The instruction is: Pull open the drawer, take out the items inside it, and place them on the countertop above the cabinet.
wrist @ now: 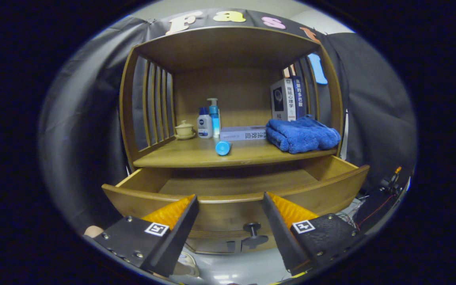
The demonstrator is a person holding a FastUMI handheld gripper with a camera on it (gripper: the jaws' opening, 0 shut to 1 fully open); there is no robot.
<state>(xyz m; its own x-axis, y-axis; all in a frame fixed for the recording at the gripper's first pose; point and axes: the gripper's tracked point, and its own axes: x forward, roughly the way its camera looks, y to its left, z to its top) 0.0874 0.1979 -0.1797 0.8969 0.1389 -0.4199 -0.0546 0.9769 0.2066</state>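
The wooden cabinet's drawer (342, 186) stands pulled open just ahead of my fingers, and what shows of its inside is bare wood. Its dark knob (253, 228) sits low between my fingers. On the countertop (196, 156) above it lie a small blue cylinder (223, 148) near the front edge and a folded blue towel (302, 135) to the right. My gripper (230, 198) is open with nothing between its fingers, level with the drawer's front rim.
At the back of the countertop stand a small lidded cup (184, 129), a white bottle (204, 123), a blue pump bottle (214, 115), a flat box (243, 133) and upright books (288, 99). Slatted side walls close the shelf. Cables (374, 206) lie right of the cabinet.
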